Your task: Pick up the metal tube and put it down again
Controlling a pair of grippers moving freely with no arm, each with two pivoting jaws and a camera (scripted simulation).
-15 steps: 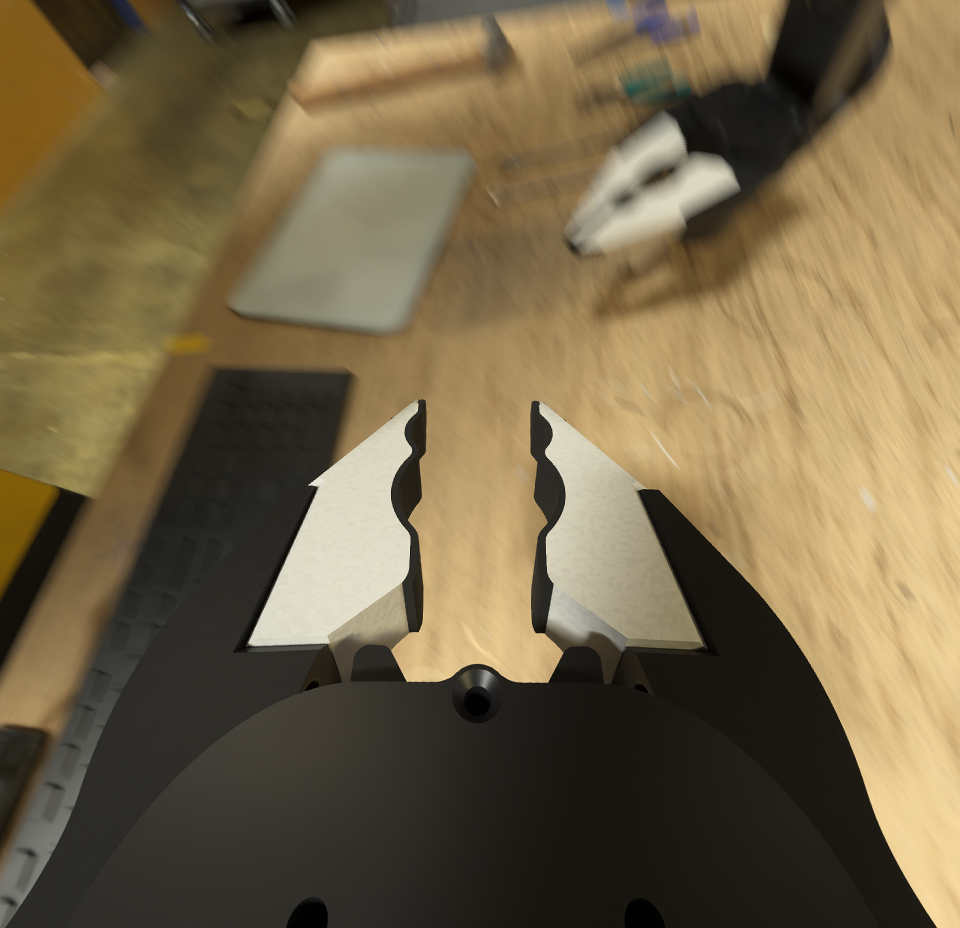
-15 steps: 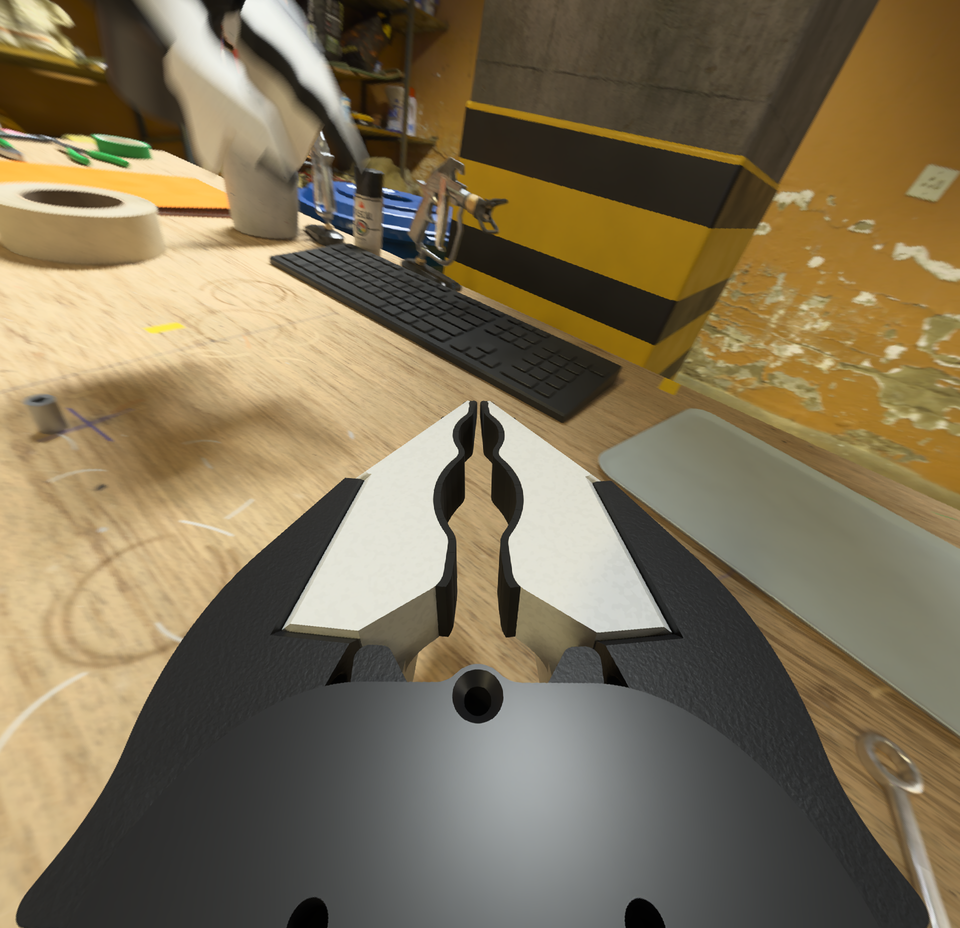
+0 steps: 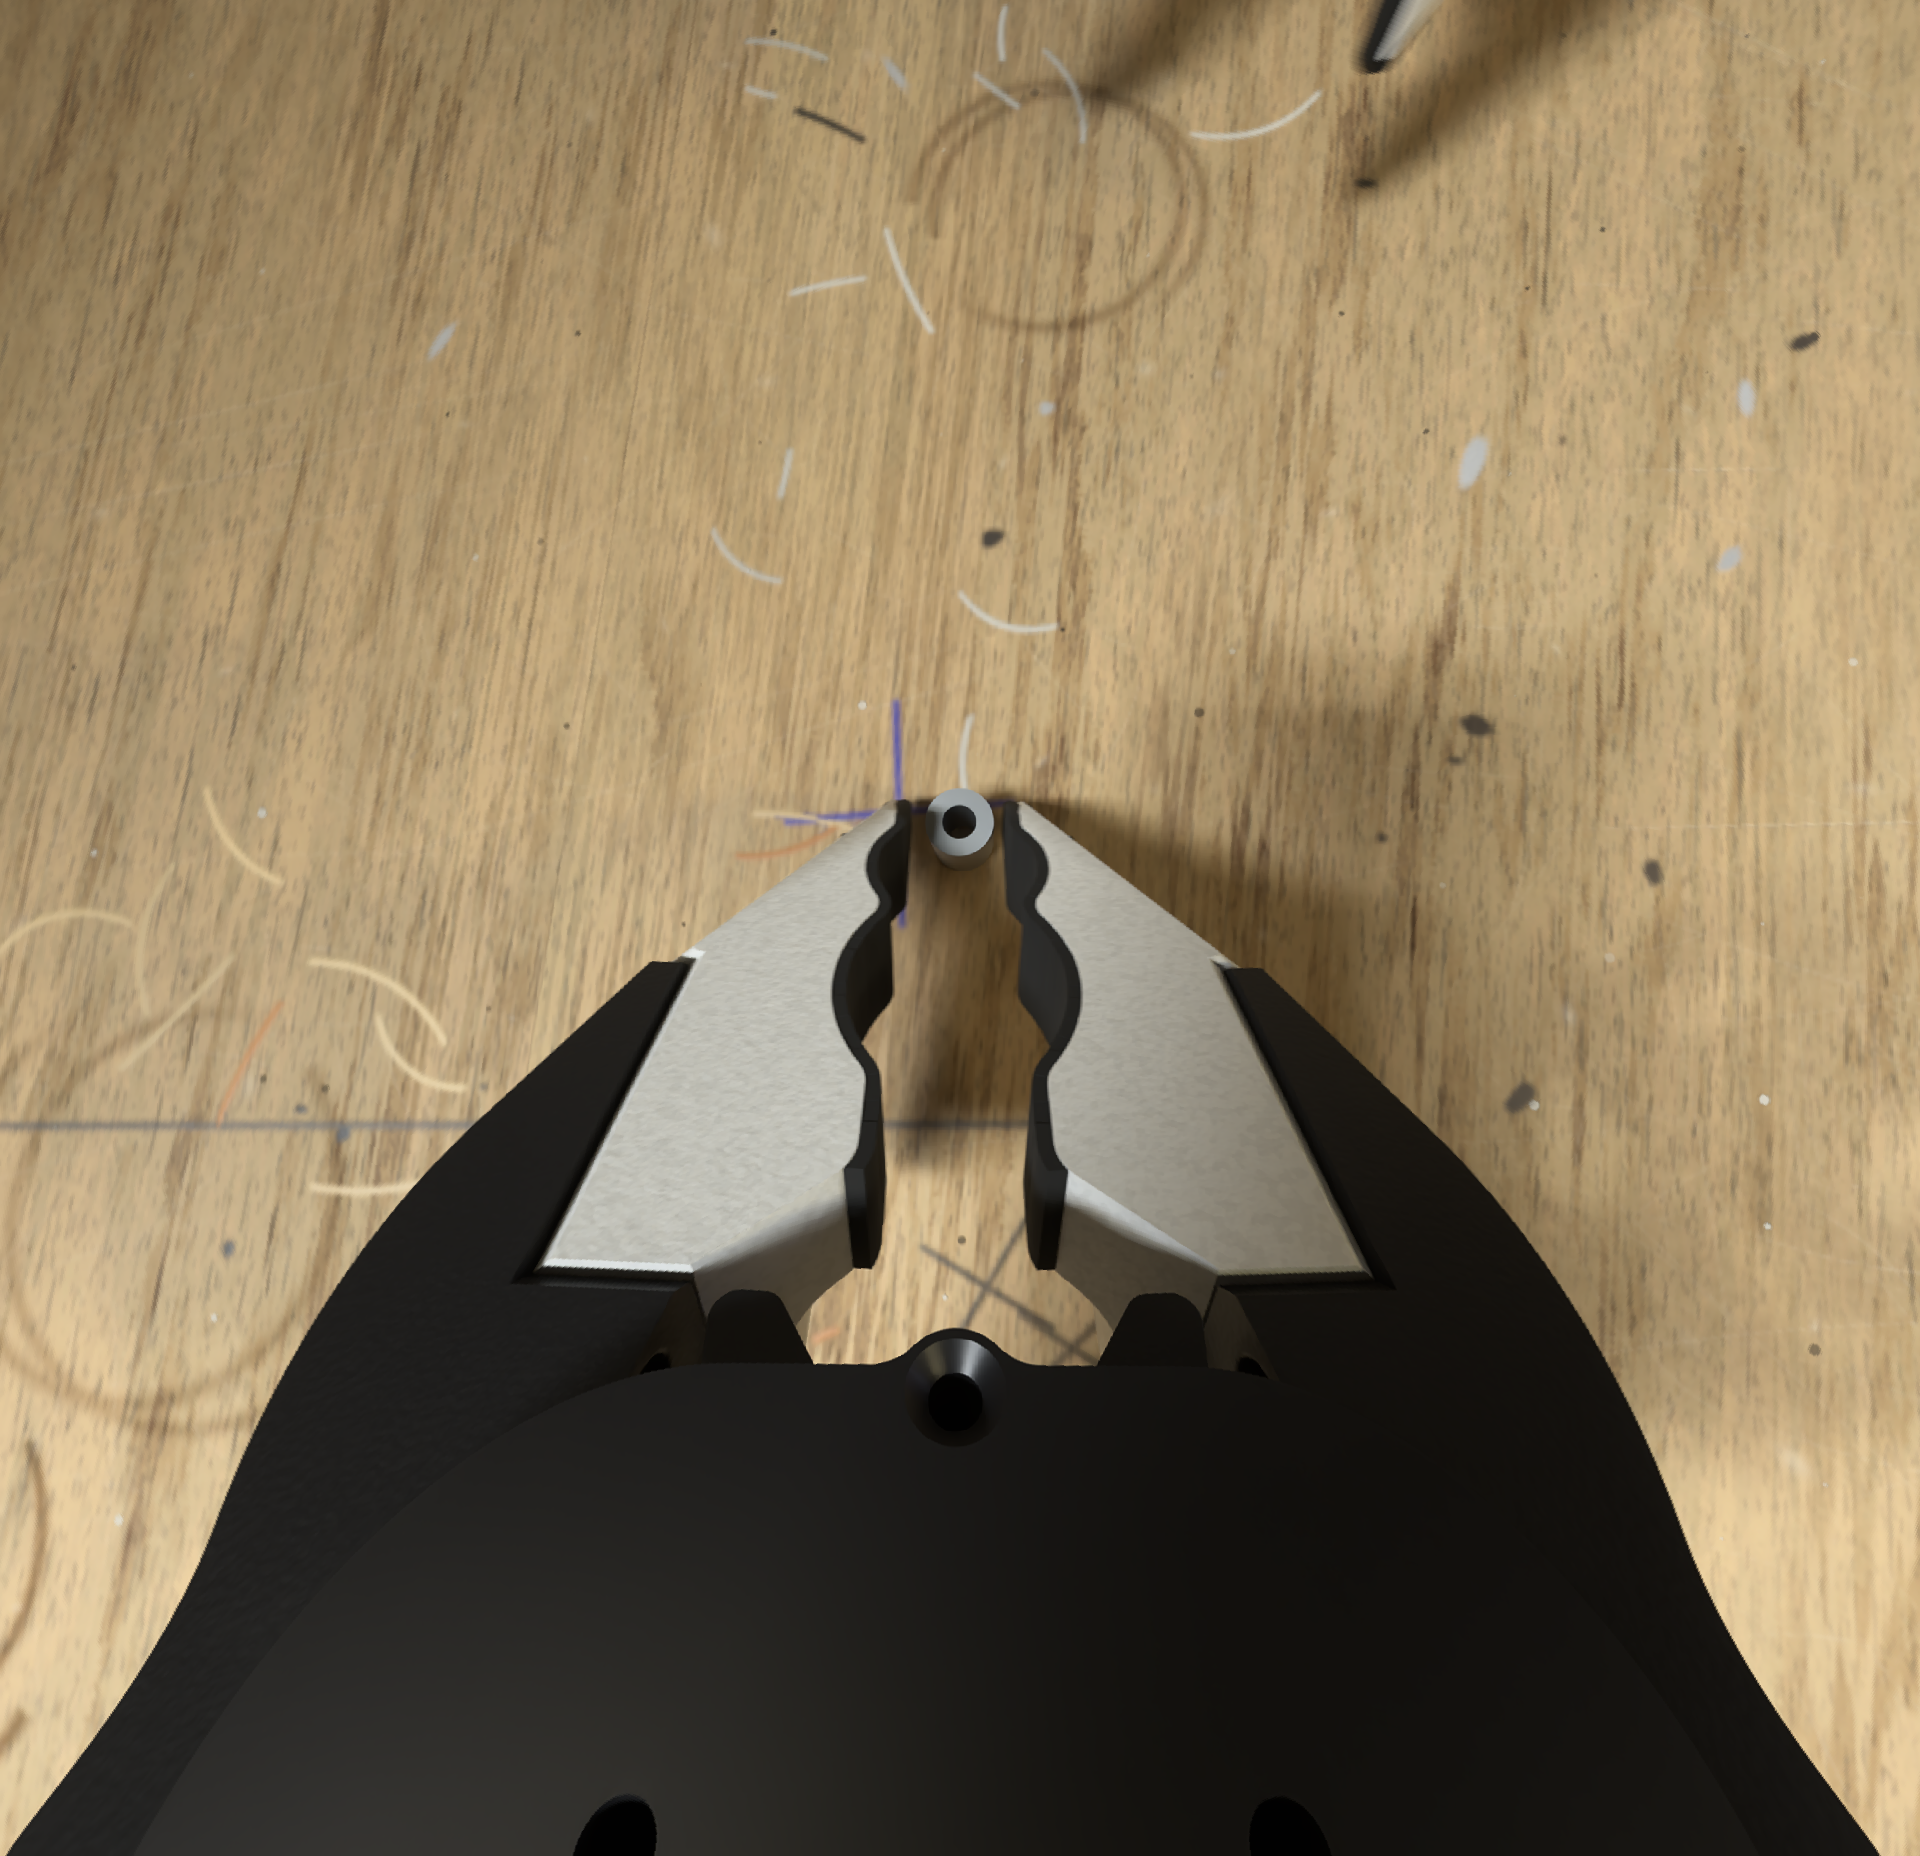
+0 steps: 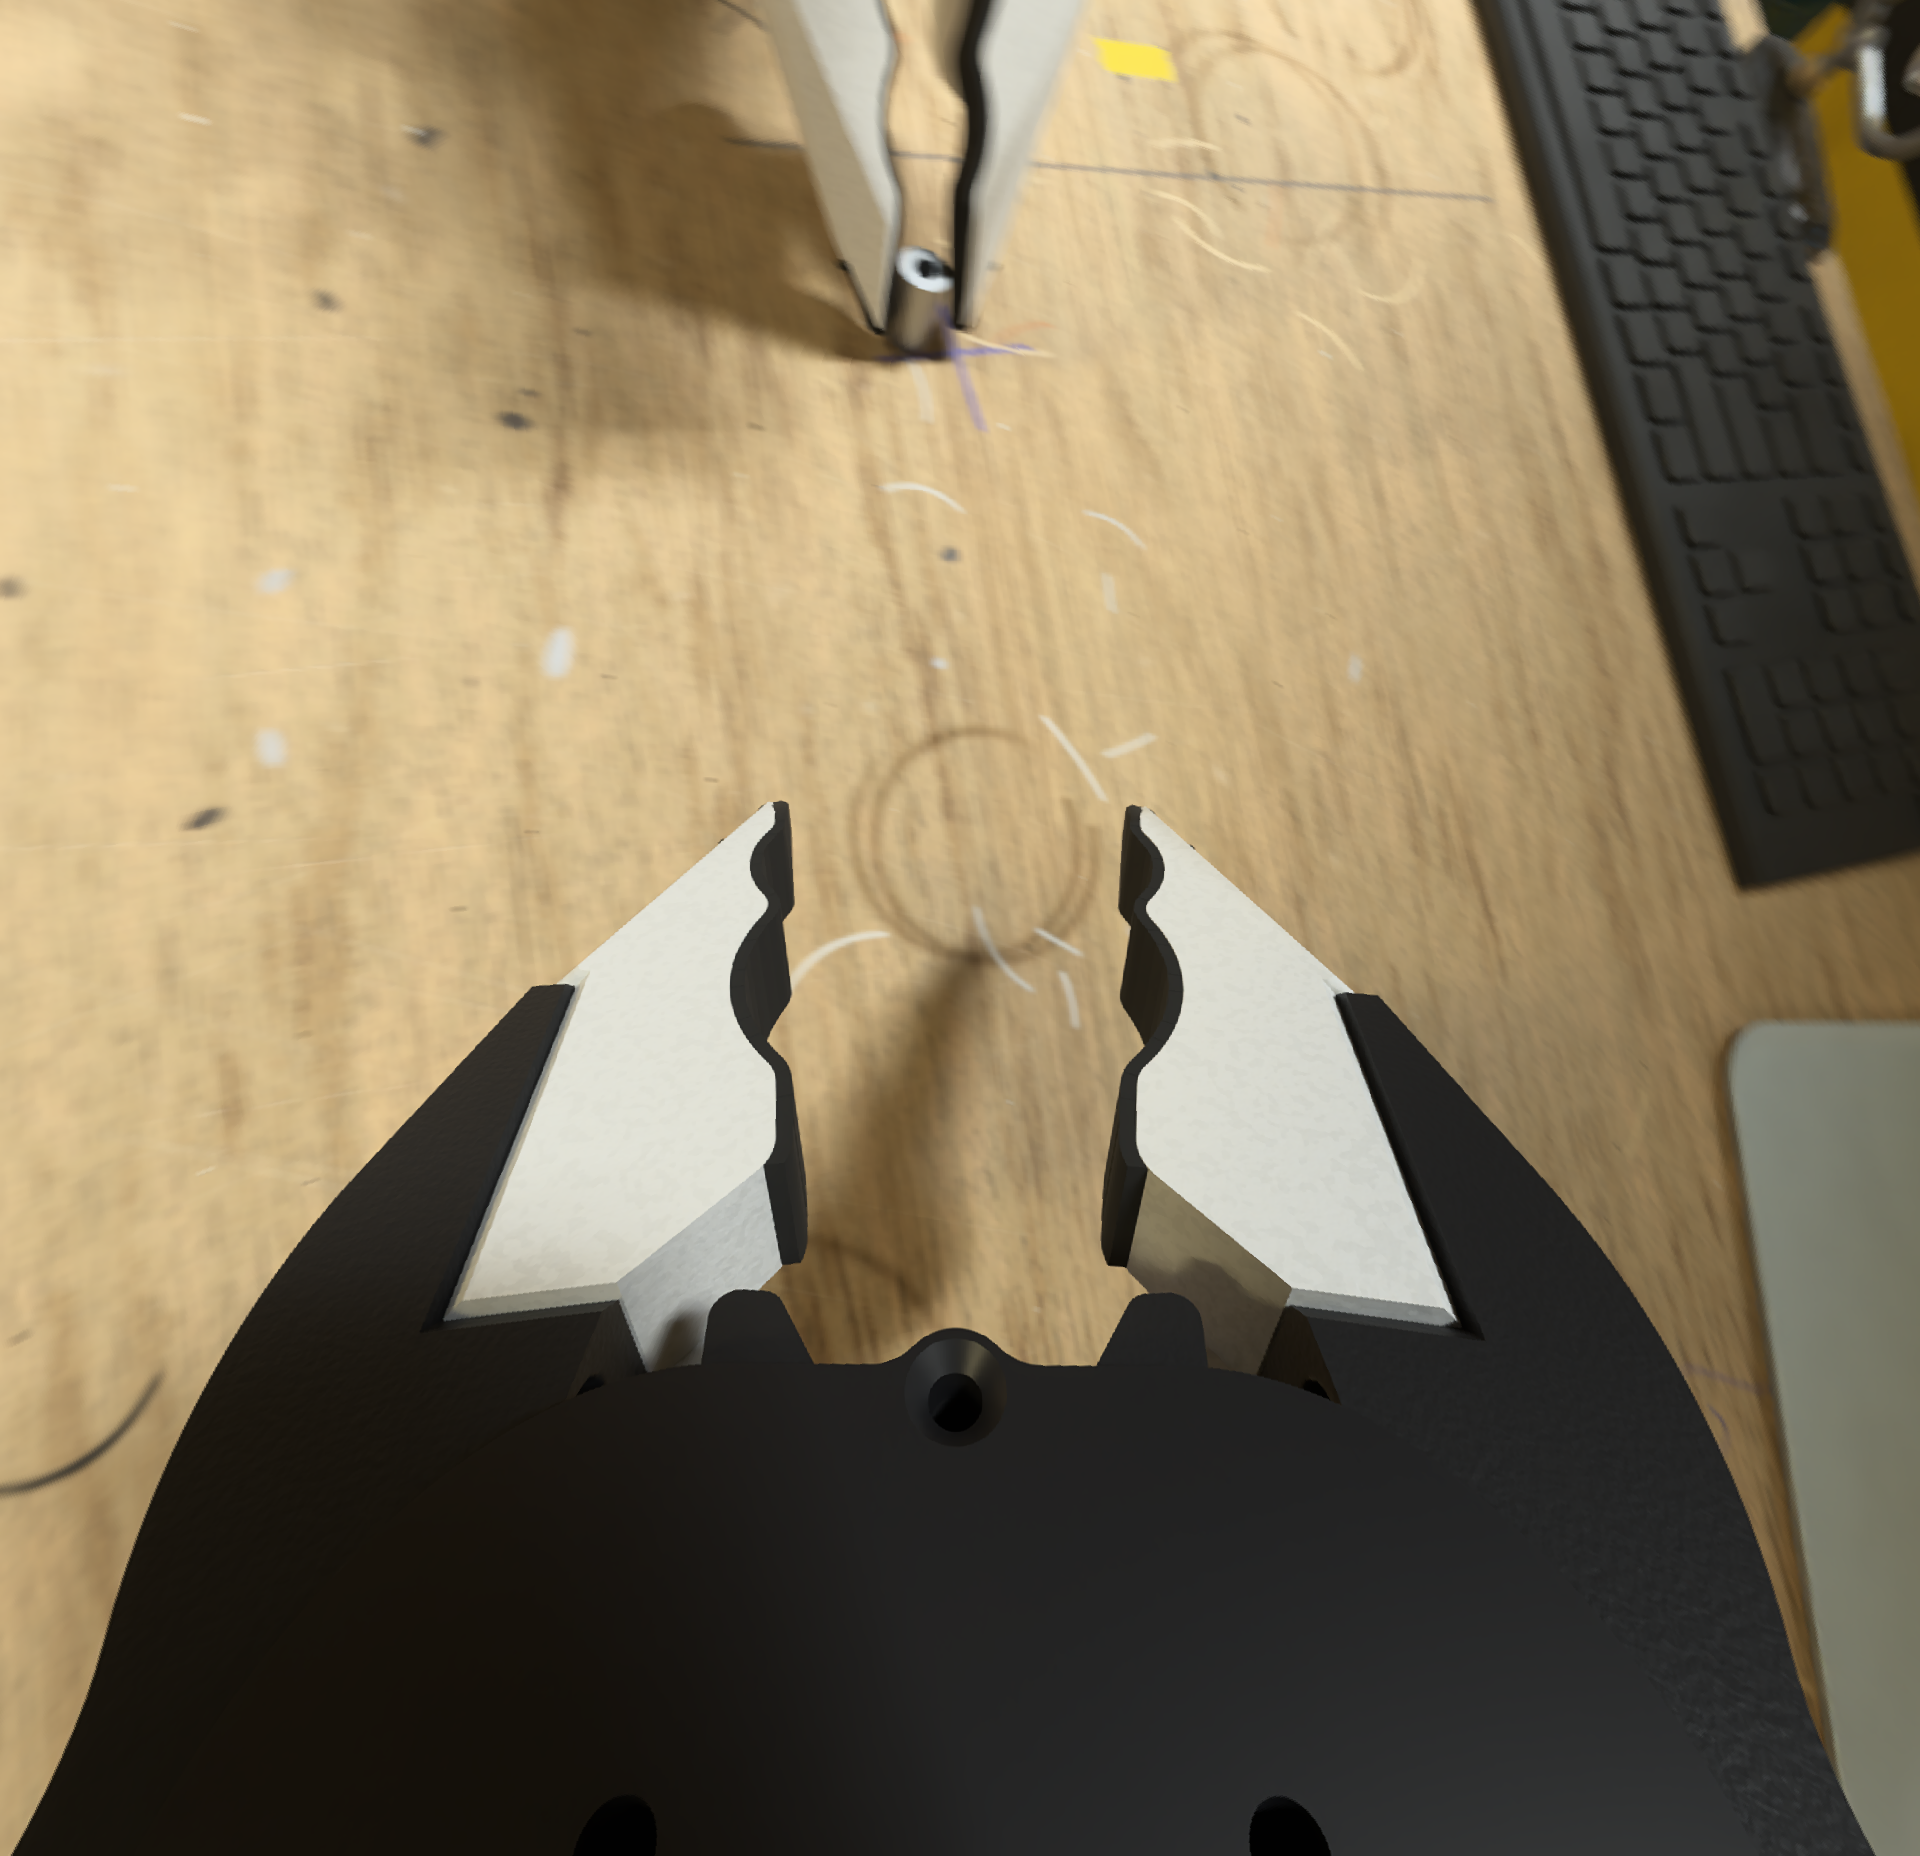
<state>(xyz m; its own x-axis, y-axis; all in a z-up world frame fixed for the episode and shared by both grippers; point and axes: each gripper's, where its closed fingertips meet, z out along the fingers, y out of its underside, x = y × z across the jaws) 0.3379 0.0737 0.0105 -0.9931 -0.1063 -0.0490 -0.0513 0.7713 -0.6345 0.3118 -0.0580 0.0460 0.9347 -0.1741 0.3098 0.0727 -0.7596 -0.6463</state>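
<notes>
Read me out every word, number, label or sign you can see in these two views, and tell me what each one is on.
No readable text in either view.
Black keyboard: key legends too blurred to read, if there are any.
Yellow tape scrap: no writing visible.
Wooden tabletop: only pen lines, a blue cross and ring stains; no letters or digits.
Metal tube and grey mat: no markings visible.

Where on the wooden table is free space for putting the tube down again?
Bare wood lies between the right gripper and the metal tube, left of the keyboard. It is crowded at the tube, where the left gripper brackets it.
</notes>
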